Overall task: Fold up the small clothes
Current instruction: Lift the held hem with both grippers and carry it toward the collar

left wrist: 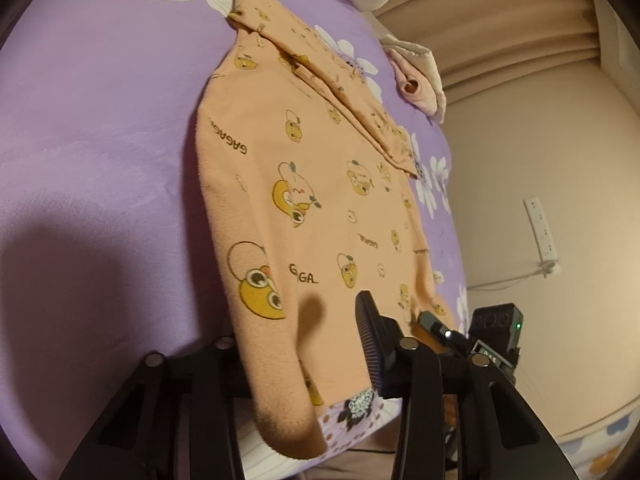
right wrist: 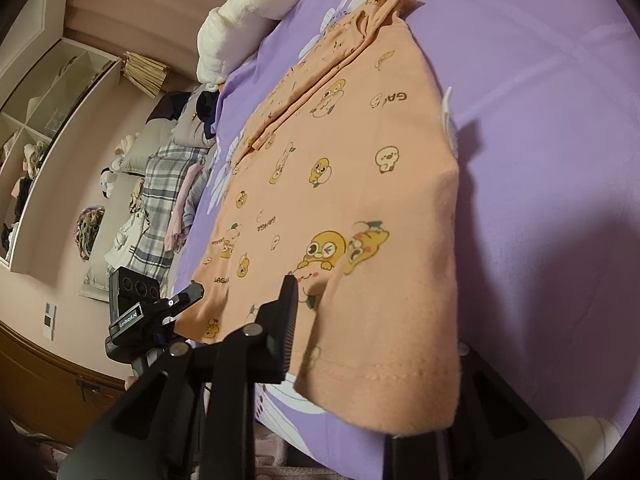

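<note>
1. Left wrist view: the orange shirt [left wrist: 304,184] lies flat on the purple bed sheet [left wrist: 100,128], its hem hanging off the near edge. The left gripper [left wrist: 304,344] has closed most of the way on the hem's corner, cloth draped between its fingers [left wrist: 370,344], likely to lift it for a fold. The right gripper [left wrist: 440,330] shows at the other corner.
2. Right wrist view: the right gripper [right wrist: 360,340] is nearly closed on the shirt's [right wrist: 352,168] hem. Only here do a shelf [right wrist: 44,120] and piled bedding [right wrist: 160,200] show, and the left gripper [right wrist: 188,296].
</note>
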The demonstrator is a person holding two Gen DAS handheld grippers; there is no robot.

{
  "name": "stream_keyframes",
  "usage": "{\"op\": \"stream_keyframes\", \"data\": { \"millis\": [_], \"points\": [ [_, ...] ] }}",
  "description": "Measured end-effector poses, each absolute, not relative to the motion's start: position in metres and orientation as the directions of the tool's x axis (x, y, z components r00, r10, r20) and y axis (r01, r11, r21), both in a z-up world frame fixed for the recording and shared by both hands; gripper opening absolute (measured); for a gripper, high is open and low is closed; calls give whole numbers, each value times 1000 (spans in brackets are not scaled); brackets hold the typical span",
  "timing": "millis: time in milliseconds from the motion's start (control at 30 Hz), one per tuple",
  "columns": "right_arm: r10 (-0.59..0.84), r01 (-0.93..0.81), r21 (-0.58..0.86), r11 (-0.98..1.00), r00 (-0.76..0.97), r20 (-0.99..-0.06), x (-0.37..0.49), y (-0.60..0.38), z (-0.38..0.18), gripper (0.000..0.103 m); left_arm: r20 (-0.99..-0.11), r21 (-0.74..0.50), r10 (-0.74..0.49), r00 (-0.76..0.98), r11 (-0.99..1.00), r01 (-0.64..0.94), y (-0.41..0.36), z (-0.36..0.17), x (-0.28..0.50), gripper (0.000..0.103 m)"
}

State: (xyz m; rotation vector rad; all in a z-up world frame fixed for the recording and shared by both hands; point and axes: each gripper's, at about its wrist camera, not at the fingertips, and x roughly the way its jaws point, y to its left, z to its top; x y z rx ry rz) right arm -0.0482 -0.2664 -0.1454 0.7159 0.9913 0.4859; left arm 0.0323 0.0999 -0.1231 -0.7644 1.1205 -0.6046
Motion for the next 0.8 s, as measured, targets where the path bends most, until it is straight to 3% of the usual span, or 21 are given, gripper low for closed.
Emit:
{"op": "stream_keyframes", "data": {
  "millis": [167,400,567,800],
  "points": [
    [659,-38,732,680,471,-587,-45,-266,-146,14,-591,-777,-736,331,629,11,104,-131,35,8],
    [639,-42,711,702,478,-603,-42,-260,-140,9,-580,-784,-738,346,621,10,104,-128,36,6],
    [625,-85,688,721,508,-593,-44,-254,-124,8,-526,-798,-765,371,595,93,104,-109,32,4],
    [636,-166,681,713,561,-529,-48,-250,-96,8,-473,-804,-782,407,572,165,105,-85,30,1]
  ]
}}
